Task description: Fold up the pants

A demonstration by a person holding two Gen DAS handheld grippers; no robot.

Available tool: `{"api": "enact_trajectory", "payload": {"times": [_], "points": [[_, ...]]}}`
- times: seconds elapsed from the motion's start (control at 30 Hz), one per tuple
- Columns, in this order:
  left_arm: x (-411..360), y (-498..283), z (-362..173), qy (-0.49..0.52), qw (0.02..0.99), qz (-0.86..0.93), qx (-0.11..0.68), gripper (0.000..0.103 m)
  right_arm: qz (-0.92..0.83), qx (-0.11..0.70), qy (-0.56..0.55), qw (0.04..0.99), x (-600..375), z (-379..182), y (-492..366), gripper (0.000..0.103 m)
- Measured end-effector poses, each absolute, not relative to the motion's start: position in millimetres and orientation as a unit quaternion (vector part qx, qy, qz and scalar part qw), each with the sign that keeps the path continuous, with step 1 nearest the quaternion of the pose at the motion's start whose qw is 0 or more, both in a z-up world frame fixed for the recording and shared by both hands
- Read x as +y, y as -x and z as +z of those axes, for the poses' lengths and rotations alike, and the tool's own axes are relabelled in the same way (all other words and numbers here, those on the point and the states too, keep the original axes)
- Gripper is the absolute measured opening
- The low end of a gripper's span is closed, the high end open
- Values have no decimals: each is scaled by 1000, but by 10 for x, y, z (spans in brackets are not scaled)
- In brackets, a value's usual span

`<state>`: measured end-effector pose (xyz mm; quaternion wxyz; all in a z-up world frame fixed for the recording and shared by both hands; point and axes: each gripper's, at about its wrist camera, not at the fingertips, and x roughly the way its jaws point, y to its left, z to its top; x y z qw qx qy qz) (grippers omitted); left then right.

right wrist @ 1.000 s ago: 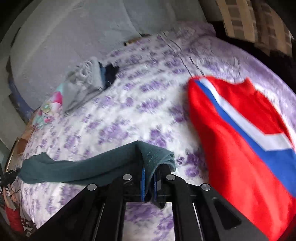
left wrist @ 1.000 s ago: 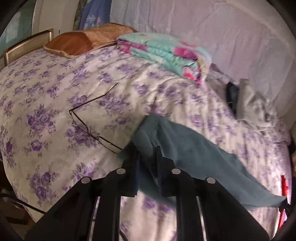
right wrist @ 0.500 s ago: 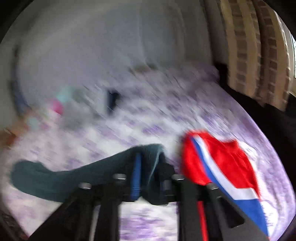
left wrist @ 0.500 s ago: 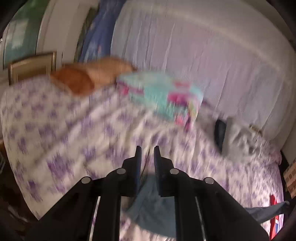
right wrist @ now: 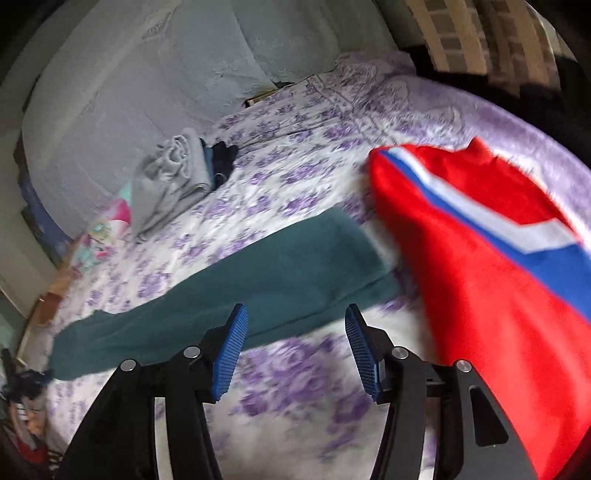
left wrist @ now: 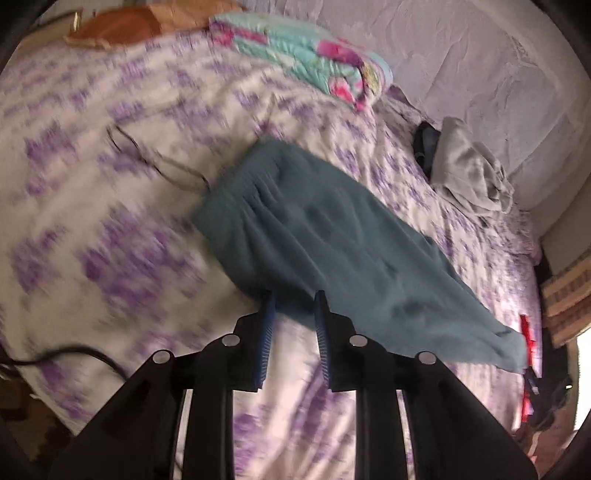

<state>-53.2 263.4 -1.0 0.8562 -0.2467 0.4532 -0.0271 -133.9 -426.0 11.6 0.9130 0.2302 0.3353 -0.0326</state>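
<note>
The teal pants (left wrist: 332,240) lie flat in a long strip on the purple-flowered bed sheet (left wrist: 110,221); they also show in the right wrist view (right wrist: 258,280). My left gripper (left wrist: 293,299) is open and empty, its tips at the near edge of the pants' wide end. My right gripper (right wrist: 295,321) is open and empty, just short of the near edge at the other end.
A red, white and blue garment (right wrist: 480,266) lies right of the pants. A grey garment (left wrist: 469,173) and a dark one (left wrist: 424,147) lie by the wall. A folded floral quilt (left wrist: 306,51), a brown pillow (left wrist: 129,26) and eyeglasses (left wrist: 155,158) lie on the bed.
Both grippers have let go of the pants and opened. The pants, held up between them a second ago, now lie spread on the bed.
</note>
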Motion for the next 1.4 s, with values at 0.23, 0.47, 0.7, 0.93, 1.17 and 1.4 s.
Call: {"api": "enact_trajectory", "payload": {"times": [0.23,0.47,0.7,0.93,1.17,1.4], "points": [[2637,547,-21,325,845,-46,423,5,-1,331,-251,910,-4072,93,1435,56],[2749,635,244,342,857,-50,381,0,27,339,-256,905,-3914,66,1486,56],[2645,482,237,335,849,-70,402,1,70,345,-262,898,-3635,56,1490,60],[2500,765,-86,360,828,-55,425,47,66,350,-251,900,-3540,2,1426,64],[2346,618,-274,404,809,-54,424,19,68,347,-255,900,-3535,18,1456,64],[2510,731,-55,397,835,-40,379,3,68,346,-260,899,-3554,-12,1452,64]]}}
